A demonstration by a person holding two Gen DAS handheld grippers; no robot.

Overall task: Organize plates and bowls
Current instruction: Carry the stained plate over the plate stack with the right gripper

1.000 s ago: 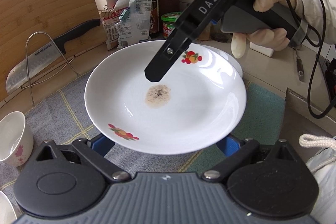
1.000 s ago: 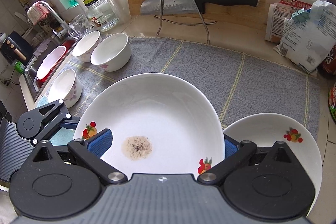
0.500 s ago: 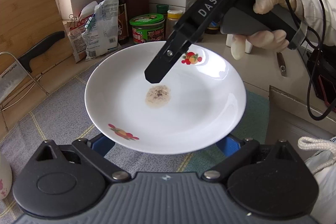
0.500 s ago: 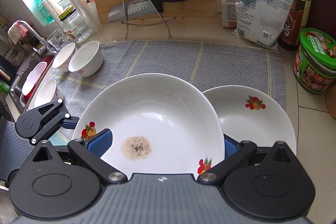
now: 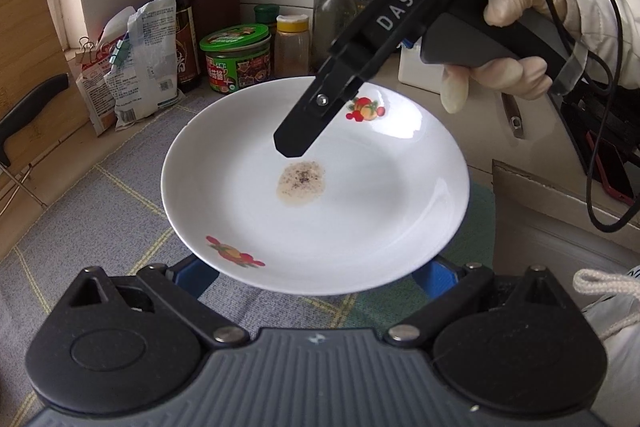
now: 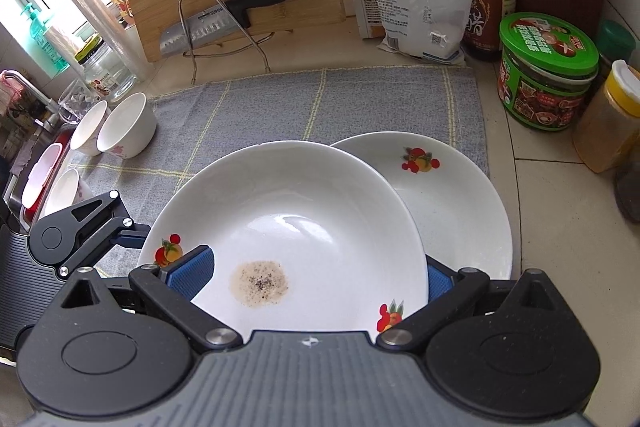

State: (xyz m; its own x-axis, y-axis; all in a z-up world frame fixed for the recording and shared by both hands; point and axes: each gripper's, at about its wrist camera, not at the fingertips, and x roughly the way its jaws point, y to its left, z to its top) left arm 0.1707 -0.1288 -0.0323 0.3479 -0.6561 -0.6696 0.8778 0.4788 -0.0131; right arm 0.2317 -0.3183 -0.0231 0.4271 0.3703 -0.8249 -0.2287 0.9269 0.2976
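The step in hand seems to be the stacking of plates. The right tool (image 6: 314, 277) pinches the near rim of a white fruit-pattern plate (image 6: 288, 211), one blue pad on the upper face and the other below it. The plate hangs in the air, tilted a little, partly over a second plate (image 6: 452, 203) of the same pattern, which lies at the right end of the grey cloth (image 6: 280, 107) on the desk (image 6: 560, 227).

The left tool (image 5: 312, 275) is spread wide, with both pads just under the opposite rim. I cannot tell if it carries any weight.

I judge that the next move calls for shifting the plate to the right, levelling it over the second plate, and lowering it gently so the rims meet evenly.

The held plate contains a small beige stain with dark specks (image 6: 259, 282). The second plate looks empty, and the white bowls (image 6: 126, 125) at the left end of the cloth also look empty.
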